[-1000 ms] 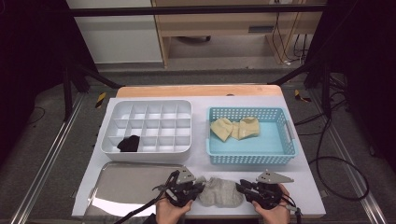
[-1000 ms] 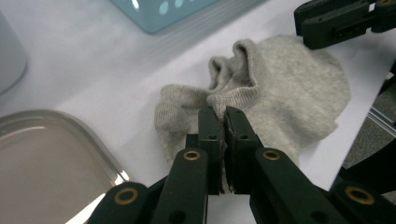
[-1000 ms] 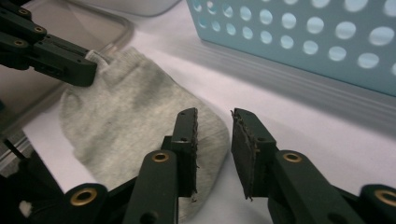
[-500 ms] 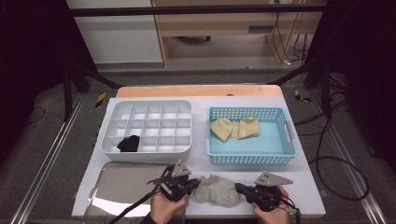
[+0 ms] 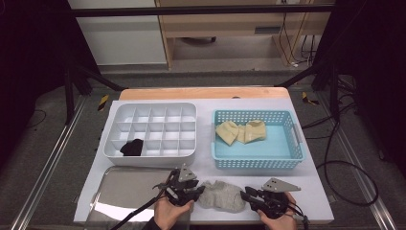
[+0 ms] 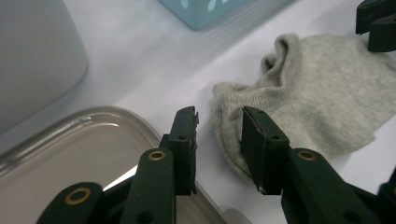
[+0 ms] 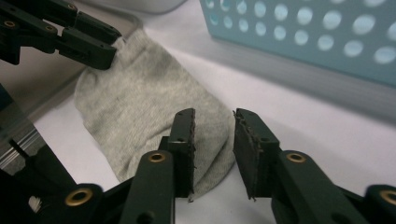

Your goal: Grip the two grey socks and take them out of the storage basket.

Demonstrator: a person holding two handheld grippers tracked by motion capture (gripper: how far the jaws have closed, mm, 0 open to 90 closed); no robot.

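Between both grippers' just-opened fingers: grey sock (image 5: 221, 195) at table front edge.

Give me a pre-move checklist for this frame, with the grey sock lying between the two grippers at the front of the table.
1. Grey sock lies flat on the white table, between tray and basket: ok.
2. Left gripper jaws have just been opening; they stand apart over the sock's edge, pads not pressing: ok for a new grasp.
3. Right gripper jaws have just been opening; the sock's other end lies under them, not clamped: ok.
4. Sock clear of the metal tray: ok, beside its rim.
5. White divided organizer has free cells; one holds a black sock: ok.
6. Whether the sock is folded: cannot tell.
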